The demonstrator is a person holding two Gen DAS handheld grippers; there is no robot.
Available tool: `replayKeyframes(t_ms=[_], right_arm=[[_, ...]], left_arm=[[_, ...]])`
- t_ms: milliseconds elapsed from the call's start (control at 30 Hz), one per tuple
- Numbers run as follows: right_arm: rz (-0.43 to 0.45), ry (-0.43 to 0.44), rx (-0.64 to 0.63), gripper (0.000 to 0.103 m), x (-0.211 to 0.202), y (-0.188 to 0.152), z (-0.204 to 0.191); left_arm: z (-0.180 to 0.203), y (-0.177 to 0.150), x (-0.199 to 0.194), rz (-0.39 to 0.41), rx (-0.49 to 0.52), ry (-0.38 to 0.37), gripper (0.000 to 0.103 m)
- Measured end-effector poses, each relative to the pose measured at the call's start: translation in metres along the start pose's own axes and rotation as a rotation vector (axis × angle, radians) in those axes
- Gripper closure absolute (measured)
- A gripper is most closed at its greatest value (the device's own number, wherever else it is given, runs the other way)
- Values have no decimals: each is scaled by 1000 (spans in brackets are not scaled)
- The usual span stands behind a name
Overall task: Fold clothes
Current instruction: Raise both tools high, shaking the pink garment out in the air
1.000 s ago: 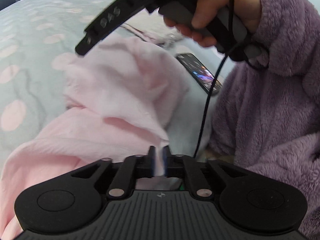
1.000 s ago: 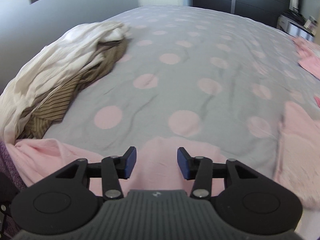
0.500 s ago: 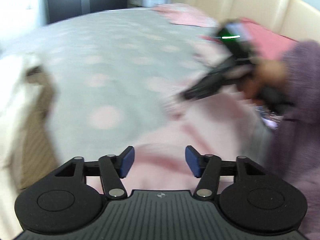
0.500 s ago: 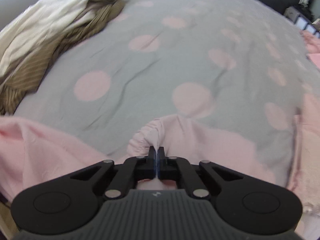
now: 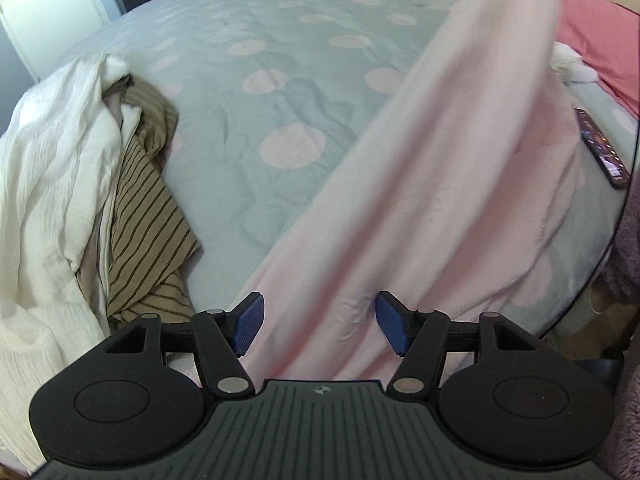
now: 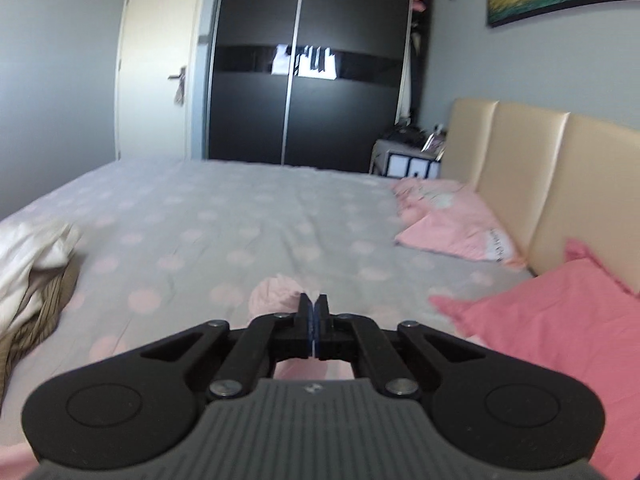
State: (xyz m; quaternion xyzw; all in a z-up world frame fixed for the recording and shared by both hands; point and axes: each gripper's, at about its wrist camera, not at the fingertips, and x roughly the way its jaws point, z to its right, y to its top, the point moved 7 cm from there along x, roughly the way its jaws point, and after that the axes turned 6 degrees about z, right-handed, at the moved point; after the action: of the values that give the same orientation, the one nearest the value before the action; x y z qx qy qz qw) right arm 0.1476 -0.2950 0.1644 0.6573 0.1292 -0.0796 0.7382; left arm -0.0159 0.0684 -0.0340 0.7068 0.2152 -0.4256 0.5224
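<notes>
A pale pink fleece garment stretches from the near bed edge up to the top right of the left wrist view, one end lifted high. My left gripper is open and empty, its blue pads just above the garment's lower end. My right gripper is shut on a bunched pink fold of the garment and holds it raised above the bed, looking level across the room.
The bed has a grey cover with pink dots. A pile of white and brown striped clothes lies at its left edge. A phone lies at the right. Pink pillows rest by the beige headboard.
My left gripper let go of the garment and opened, then swung left. My right gripper shut on a pink fold and has lifted it high, pulling the garment taut.
</notes>
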Motion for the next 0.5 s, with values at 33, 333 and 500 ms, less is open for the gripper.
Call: replayKeyframes(t_ms=[33,333,500], right_arm=[[12,-8,-5,103,-4,7,3],[122,-90,-52,103,-29,57,14],[131,-106,-59,103,-27,73,12]], left_arm=[[4,0,-1,1,22,-6,43],[56,-2,-53,150,189,92,40],[90,-1,-62,217,238,120,42]])
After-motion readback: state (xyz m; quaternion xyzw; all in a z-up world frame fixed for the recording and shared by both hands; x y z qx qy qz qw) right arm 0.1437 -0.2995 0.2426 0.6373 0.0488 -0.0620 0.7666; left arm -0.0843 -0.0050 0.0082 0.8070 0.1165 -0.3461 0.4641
